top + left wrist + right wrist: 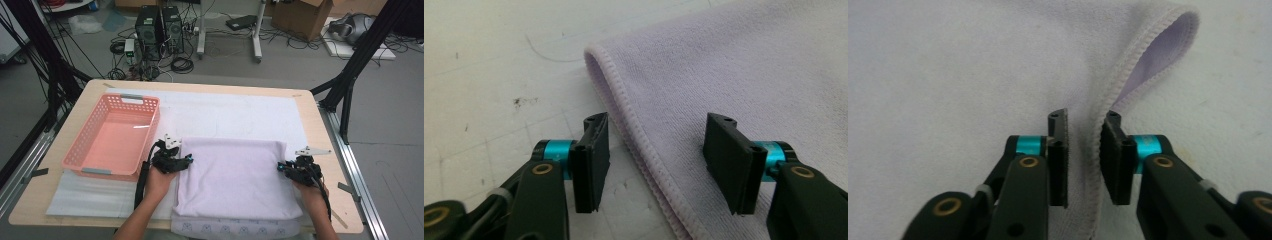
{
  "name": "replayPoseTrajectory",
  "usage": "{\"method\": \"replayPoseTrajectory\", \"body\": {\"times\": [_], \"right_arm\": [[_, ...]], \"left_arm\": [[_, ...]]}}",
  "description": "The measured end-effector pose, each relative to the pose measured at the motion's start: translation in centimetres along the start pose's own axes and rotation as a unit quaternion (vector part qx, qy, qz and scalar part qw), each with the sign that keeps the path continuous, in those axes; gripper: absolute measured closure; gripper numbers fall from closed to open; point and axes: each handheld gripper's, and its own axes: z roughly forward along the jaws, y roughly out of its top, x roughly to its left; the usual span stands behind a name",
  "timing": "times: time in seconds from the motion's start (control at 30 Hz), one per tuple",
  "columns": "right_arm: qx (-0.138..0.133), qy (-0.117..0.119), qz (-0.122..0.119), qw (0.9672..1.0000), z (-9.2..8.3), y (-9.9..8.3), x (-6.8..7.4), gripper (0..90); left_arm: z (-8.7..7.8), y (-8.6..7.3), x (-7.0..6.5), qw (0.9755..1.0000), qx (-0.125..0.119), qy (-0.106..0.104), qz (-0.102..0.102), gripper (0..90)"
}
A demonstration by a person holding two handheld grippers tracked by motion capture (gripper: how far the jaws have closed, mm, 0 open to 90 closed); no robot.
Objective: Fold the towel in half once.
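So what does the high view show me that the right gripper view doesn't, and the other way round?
From the high view: the pink basket left of the lilac towel, the wooden table, and the left gripper at the towel's left edge. From the right gripper view: the stitched hem running between the narrowly parted jaws, and a towel corner curled up to show its underside. Shared by both: the towel and the right gripper at its right edge.
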Motion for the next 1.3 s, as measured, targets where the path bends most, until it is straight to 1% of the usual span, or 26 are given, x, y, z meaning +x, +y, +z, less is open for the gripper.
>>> {"method": "replayPoseTrajectory", "body": {"times": [0.07,0.13,0.23,0.27,0.3,0.33,0.37,0.4,0.43,0.53,0.67,0.77,0.8,0.87,0.9,0.93,0.97,1.0,1.03,1.07,1.1,1.13,1.2,1.23,1.3], "right_arm": [[0.0,0.006,0.008,1.0,0.0,0.0,-0.1,80.0],[0.001,0.007,0.007,1.0,0.0,0.0,0.0,80.8],[0.0,0.009,0.003,1.0,0.0,0.0,-0.1,80.7],[0.0,0.01,0.003,0.9999,0.0,0.0,-0.1,80.7],[0.0,0.009,0.002,1.0,0.0,0.0,-0.1,80.7],[0.0,0.006,-0.001,1.0,0.0,0.0,0.0,80.7],[0.002,0.006,0.0,1.0,-0.1,0.0,0.0,80.7],[0.002,0.006,0.0,1.0,-0.1,0.0,0.0,80.7],[0.0,0.006,0.0,1.0,-0.1,0.0,0.0,80.7],[0.001,0.007,0.0,1.0,-0.1,0.0,0.0,80.7],[0.0,0.009,0.003,1.0,0.0,0.0,-0.1,80.7],[0.0,0.01,0.006,0.9999,-0.1,0.0,-0.1,81.2],[0.0,0.011,0.007,0.9999,-0.1,0.0,-0.2,82.0],[-0.004,0.015,0.004,0.9999,-0.1,0.0,-0.3,83.6],[-0.007,0.017,0.008,0.9998,-0.1,0.0,-0.4,84.0],[-0.013,0.019,0.007,0.9997,-0.2,0.1,-0.5,84.6],[-0.019,0.017,0.006,0.9996,-0.3,0.2,-0.7,85.1],[-0.029,0.016,0.005,0.9994,-0.3,0.4,-0.9,85.7],[-0.036,0.014,0.009,0.9992,-0.4,0.6,-1.1,85.7],[-0.043,0.017,0.016,0.9988,-0.4,0.9,-1.4,85.8],[-0.05,0.016,0.019,0.9985,-0.4,1.2,-1.6,85.8],[-0.056,0.009,0.018,0.9982,-0.5,1.6,-1.8,85.8],[-0.064,0.0,0.019,0.9978,-0.6,2.3,-2.1,85.8],[-0.074,-0.001,0.022,0.997,-0.7,2.9,-2.4,85.9],[-0.089,-0.006,0.025,0.9957,-0.9,3.7,-2.9,85.8]], "left_arm": [[-0.1,0.0,0.2,0.9999,-0.002,0.001,-0.01,51.4],[-0.1,-0.1,0.2,0.9999,-0.003,0.003,-0.012,52.9],[-0.2,-0.1,0.0,0.9999,-0.005,0.008,-0.002,53.2],[-0.2,-0.1,-0.1,0.9999,-0.01,-0.003,0.004,54.7],[-0.3,-0.1,-0.3,0.9997,-0.01,-0.004,0.022,65.1],[-0.3,-0.1,-0.6,0.9992,-0.011,0.004,0.037,64.2],[-0.3,-0.2,-0.8,0.9989,-0.012,0.001,0.045,67.1],[-0.3,-0.1,-0.8,0.999,-0.011,-0.002,0.044,70.0],[-0.3,-0.2,-0.7,0.9993,-0.01,-0.009,0.034,71.7],[-0.2,-0.1,-0.7,0.9991,-0.008,-0.022,0.035,79.6],[-0.2,-0.1,-0.5,0.9994,-0.006,-0.031,0.017,82.9],[-0.3,-0.1,-0.5,0.9995,-0.005,-0.032,0.006,84.2],[-0.3,0.0,-0.5,0.9994,-0.006,-0.033,0.001,84.5],[-0.4,0.2,-0.5,0.9989,-0.018,-0.041,-0.011,84.7],[-0.6,0.5,-0.5,0.9984,-0.03,-0.044,-0.019,84.8],[-0.6,0.9,-0.4,0.9982,-0.031,-0.047,-0.022,84.9],[-0.6,1.6,-0.4,0.9982,-0.031,-0.049,-0.018,84.9],[-0.5,2.3,-0.4,0.9983,-0.034,-0.047,-0.009,84.9],[-0.5,3.1,-0.4,0.9982,-0.037,-0.046,-0.006,84.9],[-0.4,3.8,-0.3,0.998,-0.042,-0.047,-0.007,84.9],[-0.3,4.5,-0.1,0.9978,-0.048,-0.045,-0.01,84.9],[-0.2,5.1,0.1,0.9977,-0.054,-0.04,-0.013,84.9],[0.1,6.0,0.8,0.9971,-0.061,-0.039,-0.024,84.9],[0.1,6.4,1.1,0.9968,-0.067,-0.037,-0.026,84.9],[0.4,7.0,1.6,0.9953,-0.082,-0.041,-0.031,84.9]]}}
